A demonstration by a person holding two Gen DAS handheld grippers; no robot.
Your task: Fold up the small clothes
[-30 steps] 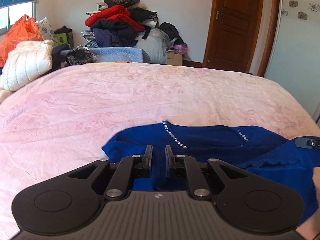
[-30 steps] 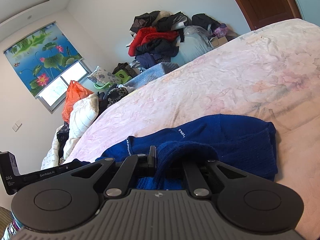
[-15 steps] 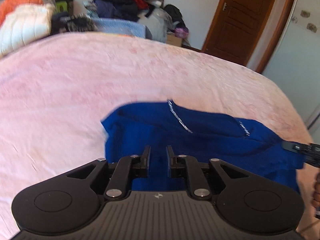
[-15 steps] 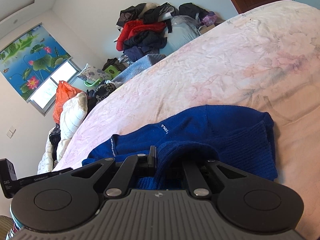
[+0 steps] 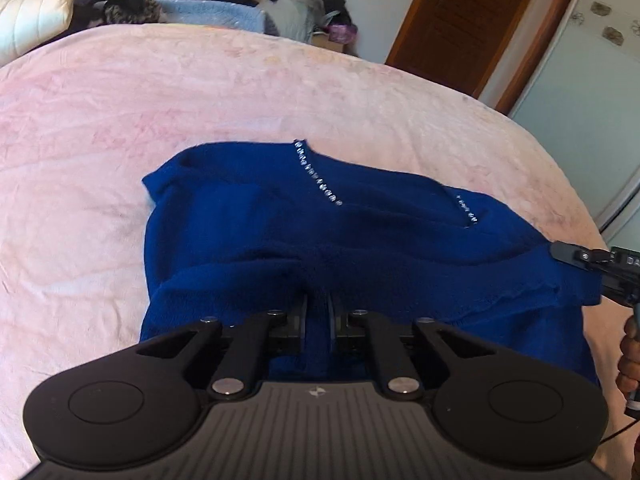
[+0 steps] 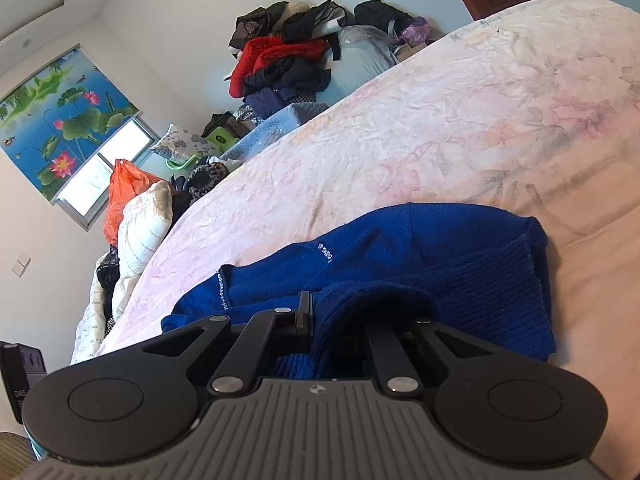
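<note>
A dark blue knit sweater (image 5: pixel 360 232) with rows of small rhinestones lies on the pink bed (image 5: pixel 160 120). My left gripper (image 5: pixel 318 312) is shut on its near hem, left of centre. My right gripper (image 6: pixel 320 320) is shut on the ribbed hem at the sweater's right side (image 6: pixel 460 280), and blue cloth drapes over its right finger. The right gripper also shows at the right edge of the left wrist view (image 5: pixel 592 264). The near hem is lifted and folded over the sweater's body.
The pink floral bedspread (image 6: pixel 440 120) stretches far beyond the sweater. A heap of clothes (image 6: pixel 288 64) and a white quilt (image 6: pixel 144 232) stand past the far side of the bed. A brown door (image 5: pixel 472 20) is at the back right.
Both grippers have risen and carried the held hem forward over the sweater. The views now look down more steeply on the sweater, which has shifted further onto the bed.
</note>
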